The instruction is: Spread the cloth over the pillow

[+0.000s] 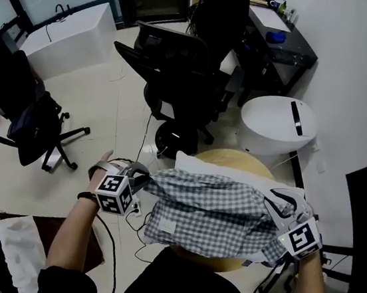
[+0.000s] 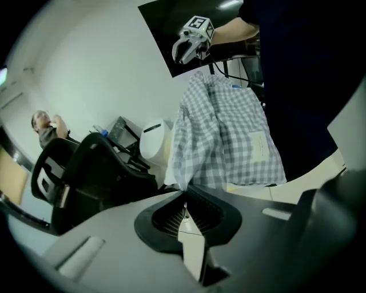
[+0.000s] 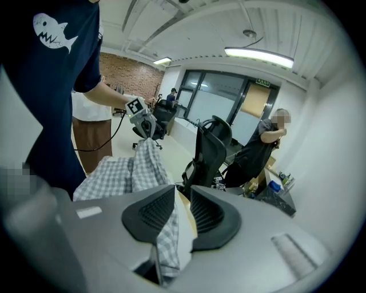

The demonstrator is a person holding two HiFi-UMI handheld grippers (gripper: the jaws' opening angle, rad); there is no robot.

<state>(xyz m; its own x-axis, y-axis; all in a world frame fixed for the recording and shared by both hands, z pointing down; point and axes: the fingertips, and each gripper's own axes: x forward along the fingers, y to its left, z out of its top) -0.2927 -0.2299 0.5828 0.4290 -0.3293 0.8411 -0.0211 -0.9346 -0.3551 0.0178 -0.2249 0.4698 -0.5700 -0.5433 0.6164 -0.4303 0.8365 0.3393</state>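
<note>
Left gripper (image 1: 143, 179) clenched on cloth (image 1: 208, 213) corner. Right gripper (image 1: 277, 205) jaws apart, cloth edge hanging between, seemingly unpinched. Cloth stretched between both grippers, lying over pillow (image 1: 198, 164).

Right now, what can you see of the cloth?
The cloth is thin grey-and-white checked fabric with a small white label close to its near edge. It hangs wrinkled between the two grippers, over the white pillow, whose far edge shows uncovered. The left gripper is shut on one corner. The other end is bunched at the right gripper, running between its parted jaws against one pad. I can't tell whether it rests on the pillow.
</note>
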